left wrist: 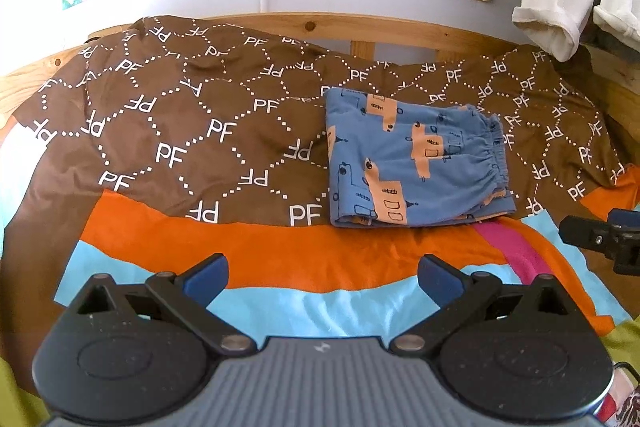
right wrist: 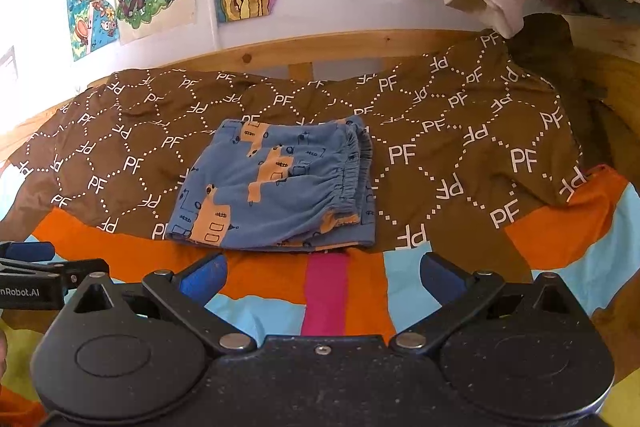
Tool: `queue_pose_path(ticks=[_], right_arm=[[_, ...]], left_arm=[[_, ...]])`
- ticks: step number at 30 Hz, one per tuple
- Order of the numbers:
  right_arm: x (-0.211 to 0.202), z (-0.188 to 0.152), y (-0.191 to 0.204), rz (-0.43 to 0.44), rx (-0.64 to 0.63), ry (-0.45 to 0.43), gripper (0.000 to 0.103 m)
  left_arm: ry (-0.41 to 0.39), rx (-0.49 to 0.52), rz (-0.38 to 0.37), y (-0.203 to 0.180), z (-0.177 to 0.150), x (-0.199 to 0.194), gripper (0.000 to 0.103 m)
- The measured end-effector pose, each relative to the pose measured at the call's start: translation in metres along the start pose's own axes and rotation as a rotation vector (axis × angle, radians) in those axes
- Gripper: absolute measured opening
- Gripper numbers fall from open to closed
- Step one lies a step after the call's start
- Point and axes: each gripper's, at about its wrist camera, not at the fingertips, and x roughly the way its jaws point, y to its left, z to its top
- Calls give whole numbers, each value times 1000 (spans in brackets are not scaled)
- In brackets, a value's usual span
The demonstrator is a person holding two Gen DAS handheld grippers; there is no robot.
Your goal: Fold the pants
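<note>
**Folded pants ahead of two empty grippers**

The blue pants, folded into a compact packet, lie at frame centre on a brown patterned blanket, long axis running left-right, elastic waistband toward the right. The right gripper, jaws spread wide and empty, faces them nearly head-on and looks nearer. In the left view the pants sit right of centre; the left gripper is likewise spread and empty.

Black left claw, blue pads, silver rivets, ribbed grey housing

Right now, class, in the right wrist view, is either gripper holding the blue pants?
No: the folded blue pants lie alone on the brown cloth, and the right gripper is open, short of them.
</note>
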Motion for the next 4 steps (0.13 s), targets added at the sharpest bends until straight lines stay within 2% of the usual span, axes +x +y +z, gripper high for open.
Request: queue_pose_path(ticks=[4], right_arm=[[0,0,0,2,0,2,102]], left_arm=[[-8,-8,-7,0,1,-1,103]])
